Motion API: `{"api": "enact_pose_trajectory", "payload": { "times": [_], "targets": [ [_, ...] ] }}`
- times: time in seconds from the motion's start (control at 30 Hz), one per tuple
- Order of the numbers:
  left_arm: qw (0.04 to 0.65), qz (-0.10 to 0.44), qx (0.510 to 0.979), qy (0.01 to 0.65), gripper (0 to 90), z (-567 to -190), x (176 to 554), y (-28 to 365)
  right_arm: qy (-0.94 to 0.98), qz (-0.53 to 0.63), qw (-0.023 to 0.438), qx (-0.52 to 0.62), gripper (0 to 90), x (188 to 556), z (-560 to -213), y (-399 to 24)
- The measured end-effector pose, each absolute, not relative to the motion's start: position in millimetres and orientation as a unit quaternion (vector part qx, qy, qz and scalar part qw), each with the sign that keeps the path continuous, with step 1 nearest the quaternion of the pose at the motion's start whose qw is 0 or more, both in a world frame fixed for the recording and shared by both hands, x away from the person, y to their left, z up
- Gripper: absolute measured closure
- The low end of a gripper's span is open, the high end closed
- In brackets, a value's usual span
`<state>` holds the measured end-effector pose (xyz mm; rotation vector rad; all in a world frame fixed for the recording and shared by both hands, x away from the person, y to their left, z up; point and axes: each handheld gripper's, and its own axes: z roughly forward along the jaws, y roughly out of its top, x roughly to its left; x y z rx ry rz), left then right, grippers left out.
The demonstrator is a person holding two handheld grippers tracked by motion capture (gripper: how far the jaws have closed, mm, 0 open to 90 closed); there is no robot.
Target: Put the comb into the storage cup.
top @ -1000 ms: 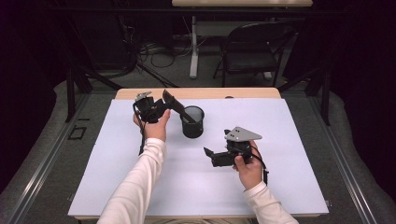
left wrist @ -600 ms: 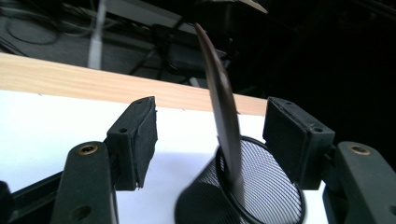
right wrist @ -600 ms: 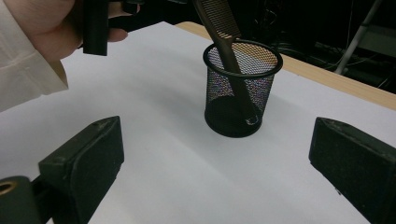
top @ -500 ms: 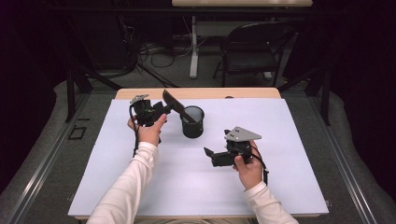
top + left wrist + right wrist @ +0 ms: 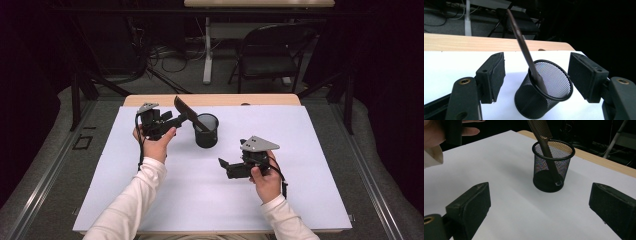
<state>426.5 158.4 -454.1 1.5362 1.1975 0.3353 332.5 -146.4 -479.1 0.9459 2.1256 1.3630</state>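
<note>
In the right gripper view the comb (image 5: 545, 143) runs off the top edge, so its upper end cannot be seen, and its handle shows only dimly through the mesh cup (image 5: 552, 173). In the left gripper view the cup's base is cut off at the bottom edge. In the high view the comb's teeth are too small to make out.

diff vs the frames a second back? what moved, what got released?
The left gripper jaws have just been opening; the comb stands between them untouched, leaning in the mesh cup, and the hand has drawn back toward the table's left. Cup, comb and the open right gripper stayed put.
</note>
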Motion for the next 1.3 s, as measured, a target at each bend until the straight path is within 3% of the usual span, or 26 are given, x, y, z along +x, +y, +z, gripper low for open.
{"api": "enact_pose_trajectory", "payload": {
  "times": [0.4,0.7,1.3],
  "targets": [
    [0.523,0.154,0.693,0.472,33.3,-447,411,159,0.769,0.492,0.22,0.343,3.8,333,-480,-146],
    [0.535,0.154,0.698,0.45,33.1,-443,398,158,0.769,0.492,0.221,0.343,3.9,333,-480,-146],
    [0.538,0.148,0.725,0.404,20.7,-442,374,173,0.766,0.494,0.224,0.345,4.6,332,-478,-148]
  ]
}}
